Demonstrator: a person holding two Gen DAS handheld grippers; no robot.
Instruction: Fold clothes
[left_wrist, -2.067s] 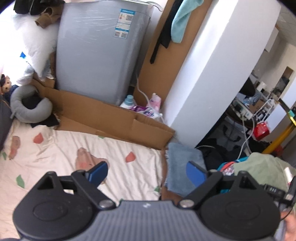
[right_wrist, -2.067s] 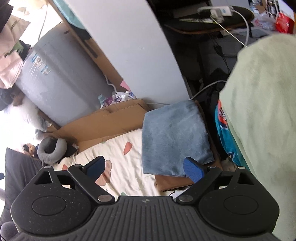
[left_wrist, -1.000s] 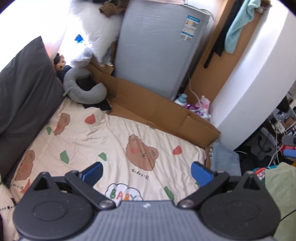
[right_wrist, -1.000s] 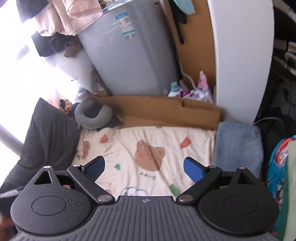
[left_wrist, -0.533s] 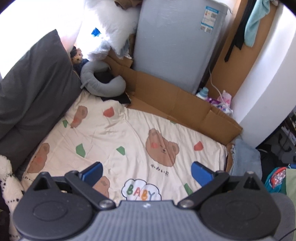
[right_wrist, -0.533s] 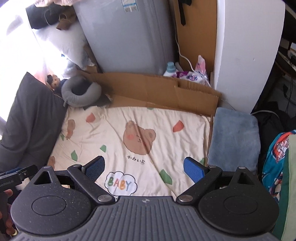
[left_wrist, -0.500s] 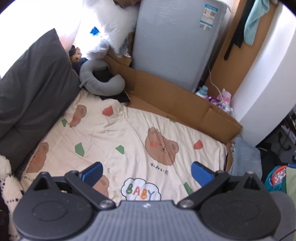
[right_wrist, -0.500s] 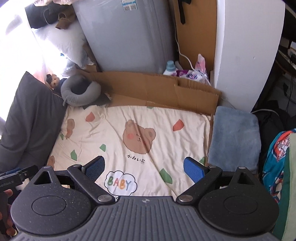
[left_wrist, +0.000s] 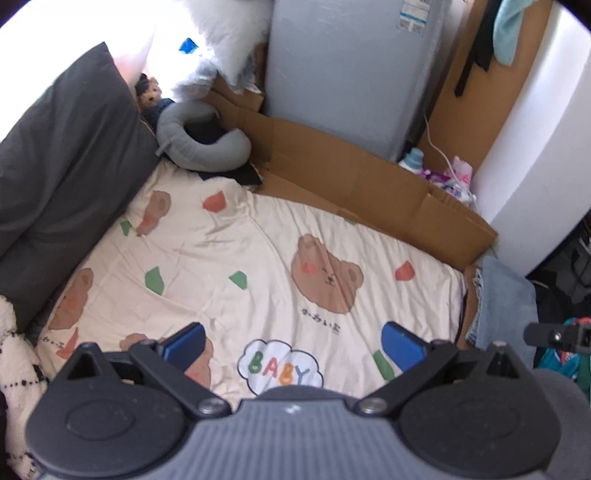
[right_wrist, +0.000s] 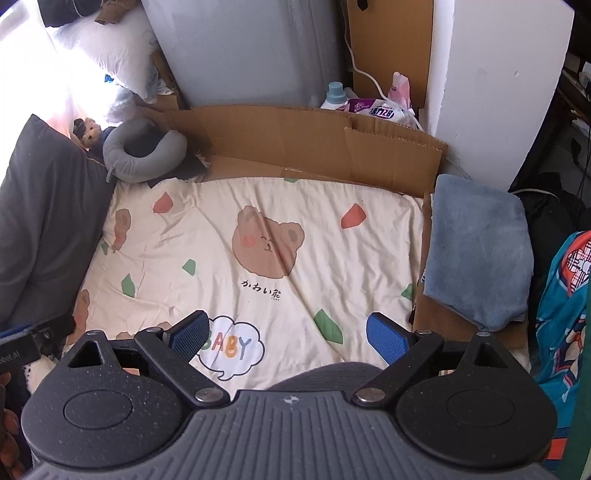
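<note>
I have both grippers hanging above the bed, and neither holds anything. My left gripper (left_wrist: 293, 347) has its blue pads (left_wrist: 184, 345) spread wide apart, and between them I see the cream sheet (left_wrist: 229, 258) with its brown bear face (left_wrist: 325, 277) ahead and the "BABY" cloud (left_wrist: 280, 365) just under the pads. My right gripper (right_wrist: 291, 336) is spread just as wide, the same cloud print (right_wrist: 232, 347) sitting close to its left pad. The one folded piece of cloth I can make out is a blue towel (right_wrist: 476, 247), lying flat ahead and to the right of my right gripper, beside the sheet's right edge and resting on cardboard (right_wrist: 317, 147). In the left wrist view that towel (left_wrist: 502, 295) shows only as a strip past the right pad, and a black part of my other gripper pokes in at the right edge there. Further right of the right gripper hangs a bright teal patterned fabric (right_wrist: 561, 295); I cannot tell what garment it is. Ahead of both grippers the cardboard runs along the far side of the bed, with a grey appliance (left_wrist: 347, 74) standing behind it. Ahead and to the left sits a grey neck pillow (right_wrist: 144, 151), with a dark cushion (left_wrist: 55, 166) along the left side of the sheet. A white bottle (right_wrist: 334, 96) stands beyond the cardboard, ahead of my right gripper.
</note>
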